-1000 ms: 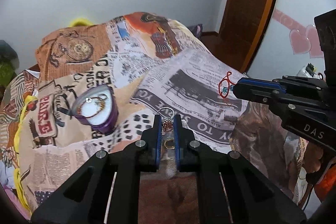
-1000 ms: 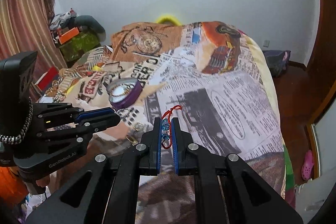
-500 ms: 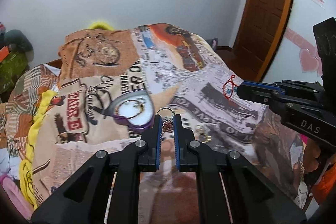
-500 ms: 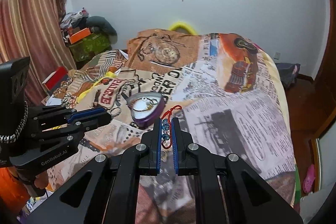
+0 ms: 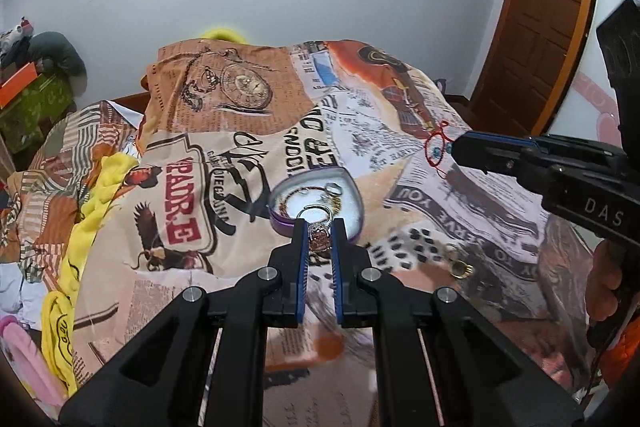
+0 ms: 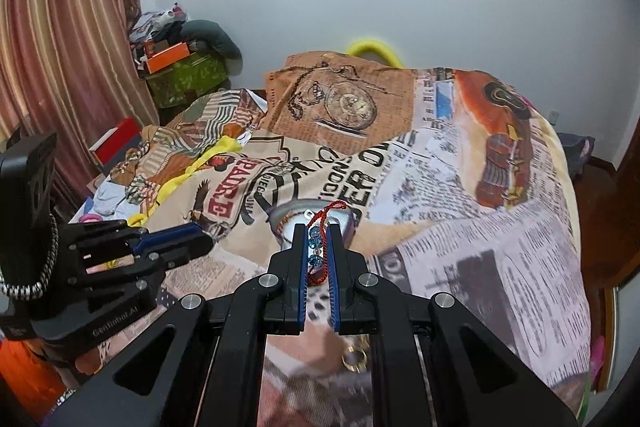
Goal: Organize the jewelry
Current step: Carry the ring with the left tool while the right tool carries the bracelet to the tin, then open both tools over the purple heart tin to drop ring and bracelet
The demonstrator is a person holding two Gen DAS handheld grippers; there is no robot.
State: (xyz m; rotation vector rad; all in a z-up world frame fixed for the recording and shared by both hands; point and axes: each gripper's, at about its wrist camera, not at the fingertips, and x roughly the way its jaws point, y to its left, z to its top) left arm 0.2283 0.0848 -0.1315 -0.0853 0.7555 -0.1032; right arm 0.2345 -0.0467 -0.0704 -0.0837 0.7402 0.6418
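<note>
A purple heart-shaped jewelry box lies open on the bed, with a gold chain and a ring on its white lining. My left gripper is shut on a silver ring with a reddish stone, held just in front of the box. My right gripper is shut on a red cord bracelet with blue beads, held over the box. The right gripper also shows in the left wrist view with the bracelet hanging from its tip. The left gripper shows at the left of the right wrist view.
A gold ring lies loose on the newspaper-print bedspread; it also shows in the right wrist view. Yellow cloth lies at the bed's left edge. A wooden door stands to the right, boxes and curtain to the left.
Both grippers have moved toward the heart box, each still holding its piece. The box now sits right at both gripper tips; the loose gold ring has dropped behind and to the right.
</note>
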